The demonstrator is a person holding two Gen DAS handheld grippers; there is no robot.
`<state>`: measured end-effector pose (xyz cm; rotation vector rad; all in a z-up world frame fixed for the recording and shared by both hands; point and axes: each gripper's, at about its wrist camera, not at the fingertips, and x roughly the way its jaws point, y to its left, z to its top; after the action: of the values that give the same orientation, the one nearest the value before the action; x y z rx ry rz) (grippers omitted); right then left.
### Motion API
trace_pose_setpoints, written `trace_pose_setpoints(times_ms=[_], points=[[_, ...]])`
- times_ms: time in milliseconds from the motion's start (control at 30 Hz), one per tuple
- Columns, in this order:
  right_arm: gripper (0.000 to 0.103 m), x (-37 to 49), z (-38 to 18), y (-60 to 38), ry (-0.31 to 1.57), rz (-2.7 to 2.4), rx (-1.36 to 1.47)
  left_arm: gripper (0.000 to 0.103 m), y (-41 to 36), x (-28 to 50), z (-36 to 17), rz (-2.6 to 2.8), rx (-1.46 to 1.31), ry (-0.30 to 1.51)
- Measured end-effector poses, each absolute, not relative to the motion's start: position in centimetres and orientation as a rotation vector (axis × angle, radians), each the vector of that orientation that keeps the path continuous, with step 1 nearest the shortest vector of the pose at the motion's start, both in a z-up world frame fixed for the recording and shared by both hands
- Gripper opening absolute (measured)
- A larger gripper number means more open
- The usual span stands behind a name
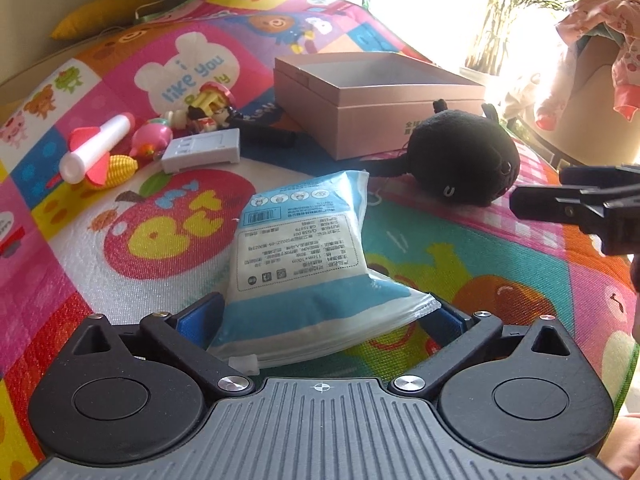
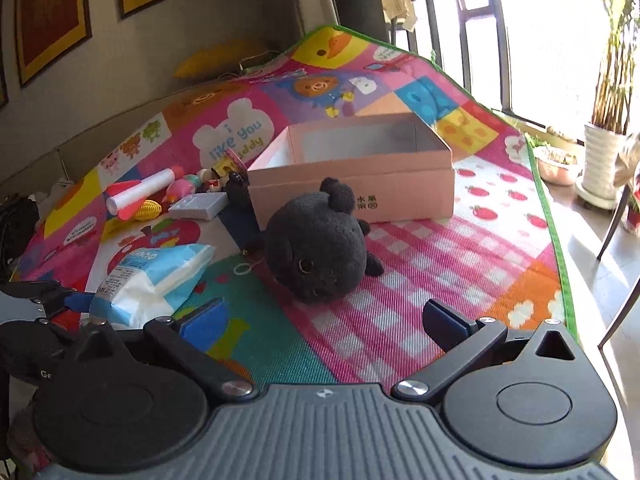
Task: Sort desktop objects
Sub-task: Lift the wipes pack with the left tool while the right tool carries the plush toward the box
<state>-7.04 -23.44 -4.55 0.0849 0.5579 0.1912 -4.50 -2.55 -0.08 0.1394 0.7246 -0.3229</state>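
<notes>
The wipes pack (image 1: pixel 308 256), a soft blue-and-white plastic pouch with printed text, sits clamped at its near end between the blue pads of the left gripper (image 1: pixel 320 320), the rest of it stretching forward over the mat (image 1: pixel 460 248). The mat is a woven, glossy play sheet in bright cartoon squares, edged green, spread over a table beside sunlit windows, potted plants and a wall with framed pictures. The right gripper (image 2: pixel 320 318) hangs with its jaws wide apart, nothing between them, just short of the plush (image 2: pixel 316 240), a round, fuzzy black toy lying on pink gingham. Behind it stands the box (image 2: pixel 360 192), pink cardboard, rectangular, lidless. Left of the box lie a white-and-red rocket (image 2: pixel 140 194), a grey plastic block (image 2: pixel 198 205) and small figures.
</notes>
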Motion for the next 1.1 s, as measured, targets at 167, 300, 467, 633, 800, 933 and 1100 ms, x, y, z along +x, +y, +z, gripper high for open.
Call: trace_pose_setpoints(times_ms=[167,300,467,633,800,933,1100], points=[[0.103,-3.8,-3.0,-20.9,0.492,0.197,-0.033,0.103,-2.5,-4.7,-0.2,-0.323,0.138,0.711],[0.103,-0.6,-3.7,-19.2,0.511,0.196,-0.137,0.103,-2.4,-4.8,-0.2,-0.327,0.137,0.701],[0.068,1.0,-4.6,-18.7,0.623,0.185,-0.165,0.103,-2.3,-4.6,-0.2,-0.332,0.133,0.705],[0.068,0.9,-3.8,-24.0,0.783,0.394,0.398,0.103,-2.3,-3.9,0.4,-0.336,0.120,0.746],[0.080,-0.2,-5.5,-26.5,0.799,0.348,0.516,0.103,-2.0,-3.1,0.6,-0.324,0.095,0.765],[0.089,-1.8,-4.3,-27.4,0.693,0.257,0.423,0.103,-2.0,-3.2,0.5,-0.317,0.114,0.766],[0.096,-3.1,-2.9,-27.4,0.584,0.137,0.198,0.103,-2.2,-3.3,0.4,-0.312,0.130,0.763]])
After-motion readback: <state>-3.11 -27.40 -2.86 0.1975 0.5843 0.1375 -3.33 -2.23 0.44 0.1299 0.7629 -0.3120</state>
